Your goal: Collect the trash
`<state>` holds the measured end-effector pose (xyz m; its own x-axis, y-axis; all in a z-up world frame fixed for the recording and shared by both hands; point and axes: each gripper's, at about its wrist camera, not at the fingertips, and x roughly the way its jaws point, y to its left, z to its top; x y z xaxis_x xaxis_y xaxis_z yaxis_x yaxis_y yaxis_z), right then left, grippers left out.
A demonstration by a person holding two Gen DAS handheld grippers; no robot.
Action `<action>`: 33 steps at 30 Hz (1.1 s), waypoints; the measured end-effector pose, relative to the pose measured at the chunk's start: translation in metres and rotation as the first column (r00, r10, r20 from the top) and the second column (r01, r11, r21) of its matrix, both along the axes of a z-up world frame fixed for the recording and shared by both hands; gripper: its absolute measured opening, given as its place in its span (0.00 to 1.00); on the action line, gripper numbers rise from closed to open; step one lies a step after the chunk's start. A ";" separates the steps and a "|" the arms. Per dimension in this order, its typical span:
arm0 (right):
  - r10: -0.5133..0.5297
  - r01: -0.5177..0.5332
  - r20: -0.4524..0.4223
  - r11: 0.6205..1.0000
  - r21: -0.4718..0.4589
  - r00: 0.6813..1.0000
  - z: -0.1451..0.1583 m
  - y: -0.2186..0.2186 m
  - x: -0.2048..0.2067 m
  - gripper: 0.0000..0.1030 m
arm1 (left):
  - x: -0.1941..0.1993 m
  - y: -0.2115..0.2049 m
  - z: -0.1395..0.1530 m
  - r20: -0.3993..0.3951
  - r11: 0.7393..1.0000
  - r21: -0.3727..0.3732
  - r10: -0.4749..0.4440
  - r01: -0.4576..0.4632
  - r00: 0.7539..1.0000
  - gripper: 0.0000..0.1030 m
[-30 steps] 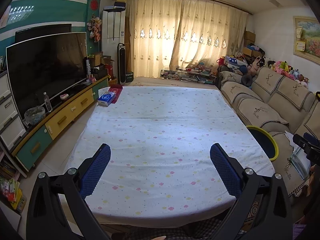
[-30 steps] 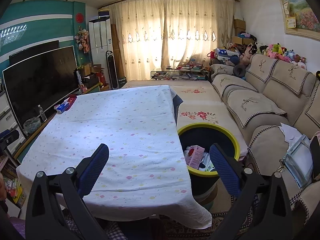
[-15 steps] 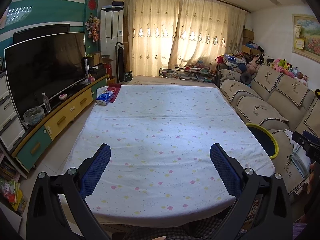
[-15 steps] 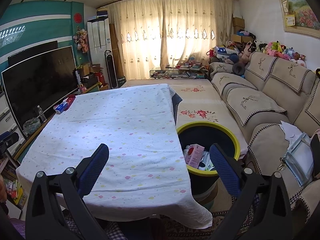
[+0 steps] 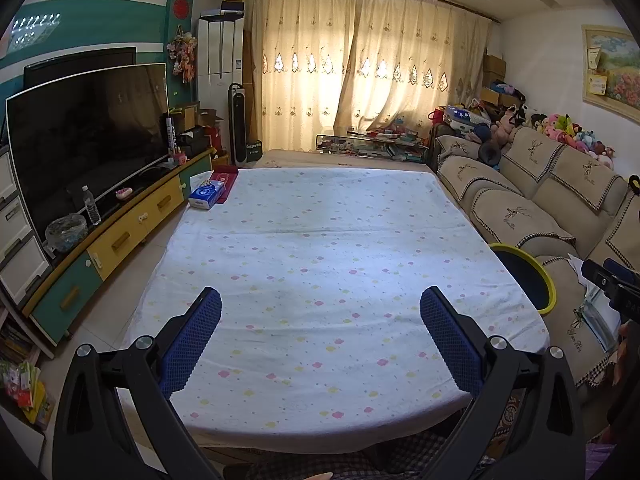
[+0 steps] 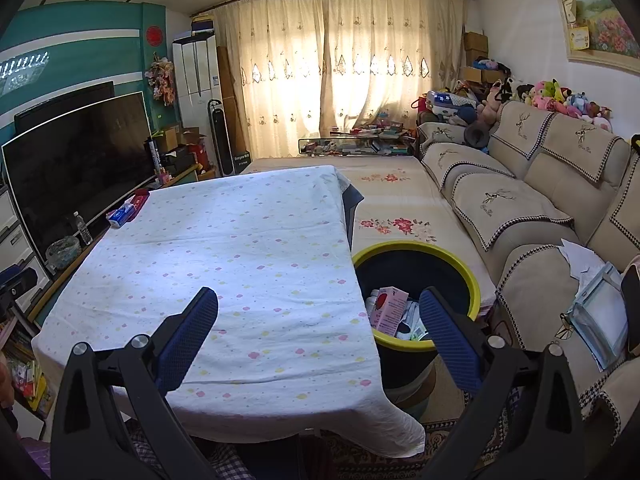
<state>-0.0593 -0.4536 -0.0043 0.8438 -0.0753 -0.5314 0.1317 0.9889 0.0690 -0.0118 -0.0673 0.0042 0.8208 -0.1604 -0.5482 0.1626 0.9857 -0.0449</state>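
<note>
A dark bin with a yellow rim stands on the floor at the table's right side, holding a pink carton and other wrappers. Only part of this bin shows past the table edge in the left wrist view. My left gripper hangs open over the near end of the white spotted tablecloth, nothing between its blue pads. My right gripper is open too, above the near right corner of the cloth, its right finger in front of the bin.
A blue tissue pack and a red box lie at the table's far left corner. A TV on a low cabinet runs along the left. A beige sofa with papers lines the right.
Both views have shifted only slightly; both grippers stay open and hold nothing.
</note>
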 end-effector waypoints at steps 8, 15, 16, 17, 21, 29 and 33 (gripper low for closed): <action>0.000 0.000 -0.003 1.000 0.003 1.000 -0.002 0.000 0.002 0.93 | 0.000 0.000 0.000 -0.004 1.000 -0.001 0.000 0.000 1.000 0.95; 0.001 -0.001 -0.008 1.000 0.005 1.000 -0.006 0.001 0.003 0.93 | 0.002 0.000 -0.004 -0.014 1.000 -0.002 -0.004 0.004 1.000 0.95; 0.001 -0.001 -0.007 1.000 0.005 1.000 -0.006 0.001 0.004 0.93 | 0.002 -0.001 -0.005 -0.015 1.000 -0.001 -0.005 0.005 1.000 0.95; 0.000 0.000 -0.008 1.000 0.006 1.000 -0.006 0.001 0.004 0.93 | 0.003 0.000 -0.005 -0.016 1.000 -0.001 -0.005 0.005 1.000 0.95; 0.001 -0.001 -0.009 1.000 0.006 1.000 -0.005 0.001 0.004 0.93 | 0.003 0.001 -0.006 -0.020 1.000 0.001 -0.006 0.006 1.000 0.95; 0.001 -0.001 -0.010 1.000 0.008 1.000 -0.006 0.002 0.005 0.93 | 0.004 0.002 -0.009 -0.025 1.000 0.004 -0.007 0.007 1.000 0.95; 0.000 0.000 -0.015 1.000 0.008 1.000 -0.009 0.004 0.005 0.93 | 0.005 0.002 -0.010 -0.028 1.000 0.003 -0.008 0.008 1.000 0.95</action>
